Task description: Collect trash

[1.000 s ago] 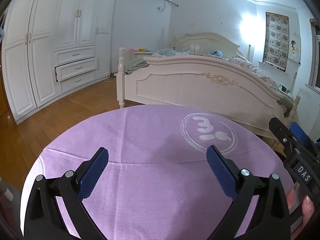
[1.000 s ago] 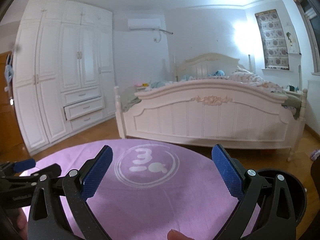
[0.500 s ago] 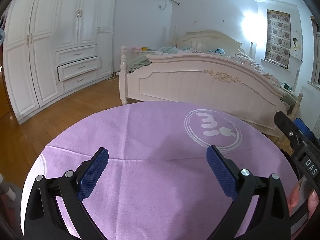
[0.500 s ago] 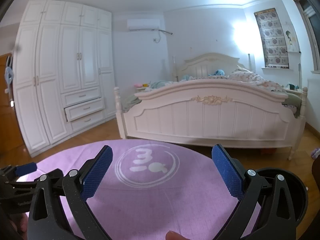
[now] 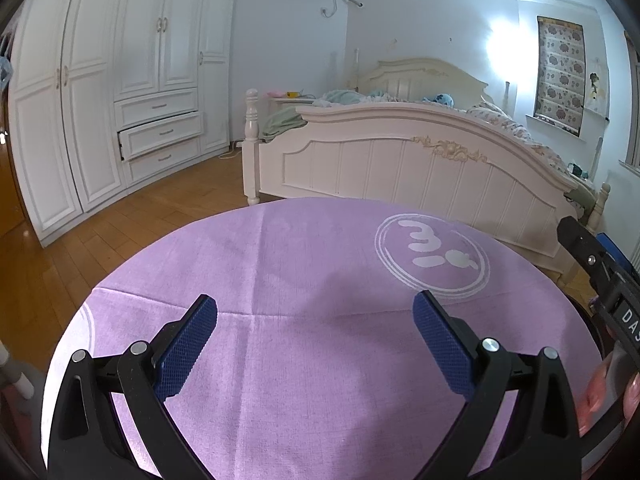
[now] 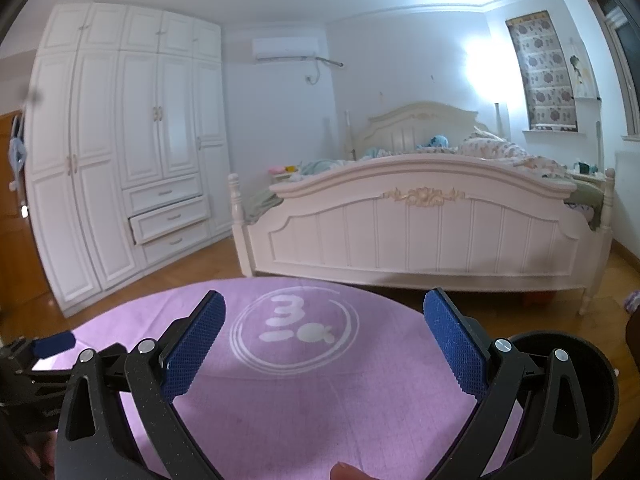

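Left wrist view: the left gripper (image 5: 316,338) hangs over a round table under a purple cloth (image 5: 320,264), with a white printed logo (image 5: 434,258) off to its right. No trash shows anywhere on the cloth here — so the step in hand looks like a search rather than a reach. To do it well, the person would sweep the camera low and slowly across the floor (image 5: 132,220) and round the table's edge before committing either tool. The jaws stand spread wide, blue pads (image 5: 186,344) well apart, with nothing between them and nothing touching them. At the right edge the right gripper's black frame shows only in part, with fingertips of a hand (image 5: 600,392) below it.

Right wrist view: the right gripper (image 6: 326,346) points across the same cloth toward a bed (image 6: 420,232) and a wardrobe (image 6: 120,152). Again no trash can be made out on the table; a small pale thing at the far right on the floor is too blurred to name. A dark round bin (image 6: 600,380) sits just beside the table at lower right, partly behind the gripper's frame — probably where trash should go, so keeping it within reach seems wise. These jaws too are released and wide, grasping nothing. A fingertip (image 6: 346,472) shows at the bottom edge.
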